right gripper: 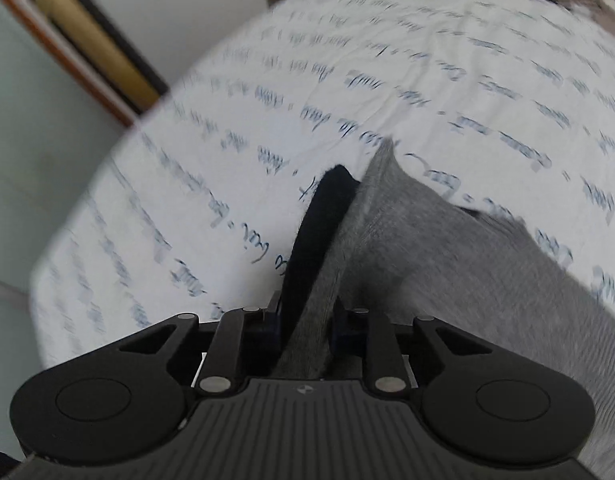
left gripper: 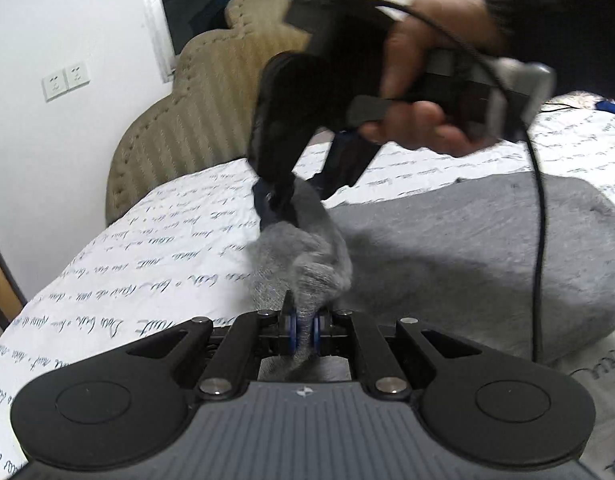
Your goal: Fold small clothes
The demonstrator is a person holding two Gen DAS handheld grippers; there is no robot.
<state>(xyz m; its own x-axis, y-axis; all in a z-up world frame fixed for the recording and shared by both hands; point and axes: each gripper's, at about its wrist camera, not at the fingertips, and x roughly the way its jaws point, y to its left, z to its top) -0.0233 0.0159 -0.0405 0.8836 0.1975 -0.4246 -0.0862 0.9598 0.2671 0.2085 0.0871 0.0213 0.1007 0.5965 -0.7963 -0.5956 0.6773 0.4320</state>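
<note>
Both tools clamp the grey garment (left gripper: 303,264): left gripper (left gripper: 303,330) at its near hem, right gripper (right gripper: 305,332) beyond. Advice: keep tension even, lay the fold square onto the garment's flat part.

The left wrist camera sits just behind the left gripper (left gripper: 303,330), looking forward and slightly down along its fingers, low and close over the bed sheet (left gripper: 147,272). Ahead of that tool it takes in the right gripper (left gripper: 283,200), the hand (left gripper: 419,92) holding it, the headboard (left gripper: 211,92) and the wall beyond. The right wrist camera sits behind the right gripper (right gripper: 305,320), tilted more steeply down, very near the sheet (right gripper: 347,80); its picture is blurred. Both views share the grey garment (left gripper: 303,264) (right gripper: 387,220) and the printed sheet.
</note>
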